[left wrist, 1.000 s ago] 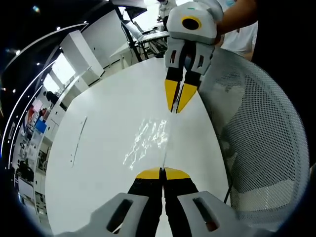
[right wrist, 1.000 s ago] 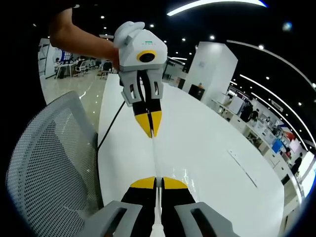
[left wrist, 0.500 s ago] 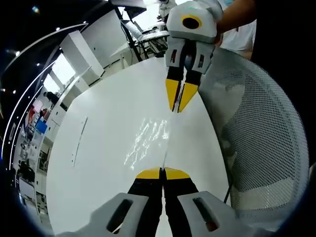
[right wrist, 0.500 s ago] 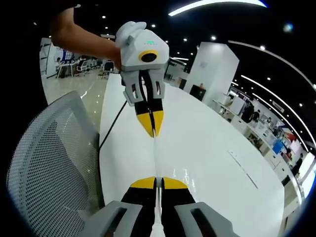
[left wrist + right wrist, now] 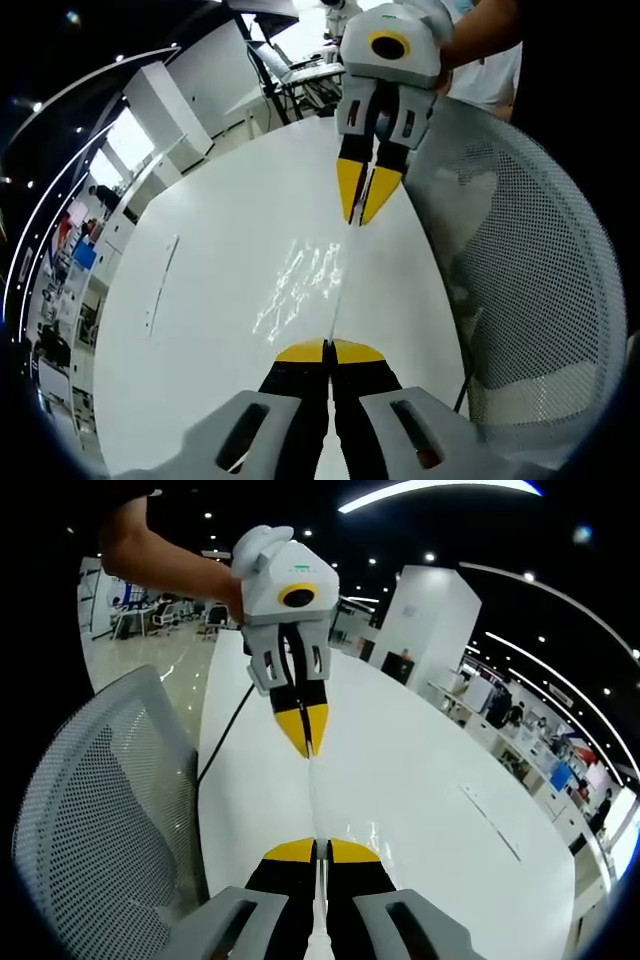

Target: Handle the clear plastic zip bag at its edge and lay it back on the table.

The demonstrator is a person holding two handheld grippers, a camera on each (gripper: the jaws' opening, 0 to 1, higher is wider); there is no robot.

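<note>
Bag [image 5: 305, 285] unmoved, stretched between both tongs.

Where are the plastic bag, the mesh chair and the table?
clear zip bag [image 5: 300, 285], left gripper view, crinkled glinting face.
mesh chair [image 5: 95, 810], right gripper view, perforated backrest.
white table [image 5: 420, 780], right gripper view, bare top.

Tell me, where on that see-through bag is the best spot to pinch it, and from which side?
Judging by its pose, along the thin top edge, one pinch near each end. The clear zip bag hangs stretched between the left gripper and the right gripper, each shut on an opposite end of that edge, coming in end-on over the white table. The flat, limp film offers little else to grip.
</note>
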